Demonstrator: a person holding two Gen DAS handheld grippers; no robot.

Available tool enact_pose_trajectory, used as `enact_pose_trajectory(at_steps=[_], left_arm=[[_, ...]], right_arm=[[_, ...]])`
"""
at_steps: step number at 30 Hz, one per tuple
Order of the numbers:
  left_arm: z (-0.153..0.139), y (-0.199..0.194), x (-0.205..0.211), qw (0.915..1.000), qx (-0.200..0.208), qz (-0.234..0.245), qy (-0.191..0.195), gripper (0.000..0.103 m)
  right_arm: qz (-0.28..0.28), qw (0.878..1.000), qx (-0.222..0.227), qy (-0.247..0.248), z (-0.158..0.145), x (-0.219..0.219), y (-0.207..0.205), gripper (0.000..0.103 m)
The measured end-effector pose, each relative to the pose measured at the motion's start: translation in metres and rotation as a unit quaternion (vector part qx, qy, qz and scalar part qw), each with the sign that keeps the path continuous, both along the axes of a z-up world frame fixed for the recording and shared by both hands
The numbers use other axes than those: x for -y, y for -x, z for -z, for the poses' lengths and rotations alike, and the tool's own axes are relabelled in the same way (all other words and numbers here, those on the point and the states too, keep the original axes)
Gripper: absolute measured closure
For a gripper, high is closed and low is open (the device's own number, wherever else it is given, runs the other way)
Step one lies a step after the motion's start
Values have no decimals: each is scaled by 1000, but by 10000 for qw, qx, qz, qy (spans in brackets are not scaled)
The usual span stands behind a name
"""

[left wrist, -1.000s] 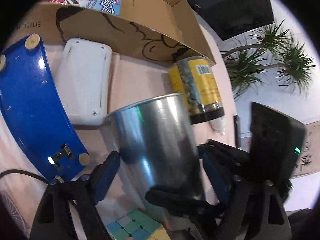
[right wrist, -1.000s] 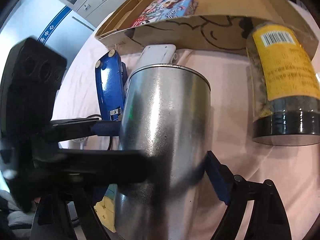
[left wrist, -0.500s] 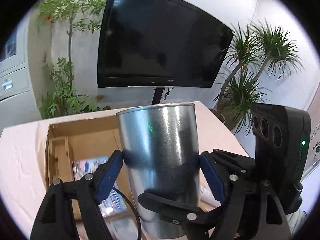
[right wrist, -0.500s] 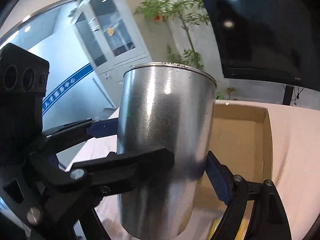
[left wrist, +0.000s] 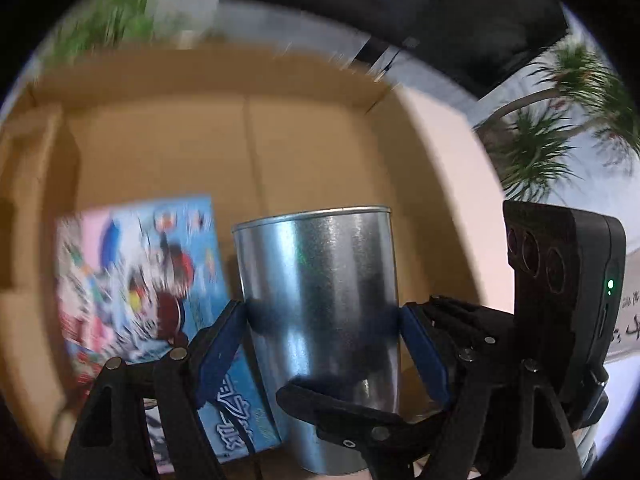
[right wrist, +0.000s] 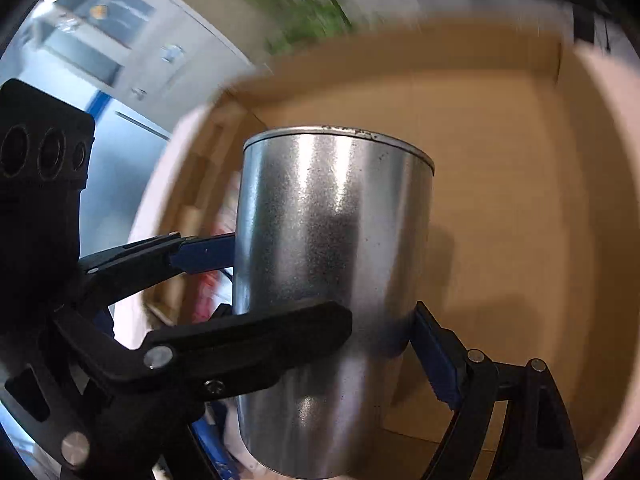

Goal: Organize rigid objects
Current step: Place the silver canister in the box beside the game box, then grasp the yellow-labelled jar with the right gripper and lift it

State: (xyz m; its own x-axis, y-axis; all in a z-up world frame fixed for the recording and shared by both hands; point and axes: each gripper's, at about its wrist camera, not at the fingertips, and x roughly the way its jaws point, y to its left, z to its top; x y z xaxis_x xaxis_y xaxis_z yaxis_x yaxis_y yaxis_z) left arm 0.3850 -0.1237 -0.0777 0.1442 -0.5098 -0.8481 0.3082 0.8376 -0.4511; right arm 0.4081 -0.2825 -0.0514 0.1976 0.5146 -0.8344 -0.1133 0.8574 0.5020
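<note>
- The metal can point(left wrist: 320, 320) is held upright in the air by both grippers at once, above the open cardboard box point(left wrist: 248, 128).
- The left gripper point(left wrist: 322, 320) has its blue-padded fingers point(left wrist: 220, 344) clamped on the can's two sides, about halfway up its wall.
- The right gripper point(right wrist: 320, 336) clamps the same can point(right wrist: 332, 280) from another angle; one of its black fingers point(right wrist: 248, 344) crosses the front of the can and a blue-padded one presses on the far right side.
- In the left wrist view the black finger of the right gripper lies across the lower part of the can, below the left fingers.
- The can's top is closed by a flat rimmed end; what is in it cannot be seen.
- The cardboard box point(right wrist: 500, 128) fills the background beyond the fingers, its flaps standing up around a bare brown floor.
- Inside the box, left of the left fingers, lies a colourful picture book point(left wrist: 140, 288) with a blue cover, flat on the box floor.
- The part of the box floor directly beyond and to the right of the can is bare cardboard.
- A pale counter point(left wrist: 448, 128) shows past the box's right wall, and a dark screen point(left wrist: 400, 12) and green plants point(left wrist: 560, 128) stand beyond; all are blurred.
</note>
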Motion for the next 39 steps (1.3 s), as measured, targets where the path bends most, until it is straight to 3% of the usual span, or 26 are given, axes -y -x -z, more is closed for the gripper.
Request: enact_pose_trajectory(at_steps=[1,4,8,11,13,15,18,19,20,22,24,25,27,28,30,31,33,34,36,37,39], left_arm=[[14,-5,-6,9996,-217,-184,84,24],[16,-5,-10,9995,-198,-160,202,23],[11,1,0,9998,-122,-127,23,22],[3,5,2,9998,-10,-139,-128,23],[-19,18,-3,9976,320,-295,-546,23],[-55,36,-18,9931,929,-395,-603,23],[-134,99,-60,9659,2408,-706,-641,23],[-164,133,-80,9462,3017,-887,-760,21],[-180,154,-95,9334,3341,-997,-845,19],[-214,205,-126,8989,3980,-1334,-1253,16],[-229,234,-142,8806,4114,-1579,-1742,14],[-233,250,-152,8727,4039,-1745,-2115,14],[-230,267,-161,8692,3844,-1933,-2438,13],[-221,277,-167,8739,3692,-2010,-2440,13],[-193,291,-168,9037,3151,-1972,-2125,13],[-172,295,-168,9237,2805,-1897,-1794,13],[-140,295,-161,9532,2190,-1766,-1109,14],[-116,295,-151,9689,1734,-1692,-495,14],[-83,287,-137,9831,1058,-1466,272,14],[-63,282,-125,9860,663,-1382,652,14],[-42,275,-112,9867,287,-1312,917,14]], right_arm=[[64,9999,-132,-89,10,2,0,18],[200,9993,-248,-200,24,8,-6,17],[174,9994,-295,32,15,0,0,16],[147,9999,-2,-87,-11,0,13,16],[319,9992,177,-187,-30,2,26,16],[501,9971,557,-145,-51,14,50,16],[498,9902,1300,99,-81,27,97,3],[558,9862,1530,292,-88,38,118,0],[651,9831,1646,473,-88,46,134,0],[771,9820,1466,911,-79,59,152,0],[583,9847,1114,1203,-57,66,162,2],[551,9856,993,1249,-49,69,169,8],[420,9882,724,1281,-30,66,178,18],[359,9897,648,1228,-21,66,184,23],[408,9895,732,1177,-17,61,192,22],[341,9874,811,1319,-21,56,200,22],[139,9864,828,1411,-22,46,212,22],[-17,9870,808,1391,-19,36,218,22],[-388,9855,811,1439,-20,17,242,21],[-633,9844,805,1432,-21,1,252,20],[-1062,9835,765,1246,-22,-24,267,20]])
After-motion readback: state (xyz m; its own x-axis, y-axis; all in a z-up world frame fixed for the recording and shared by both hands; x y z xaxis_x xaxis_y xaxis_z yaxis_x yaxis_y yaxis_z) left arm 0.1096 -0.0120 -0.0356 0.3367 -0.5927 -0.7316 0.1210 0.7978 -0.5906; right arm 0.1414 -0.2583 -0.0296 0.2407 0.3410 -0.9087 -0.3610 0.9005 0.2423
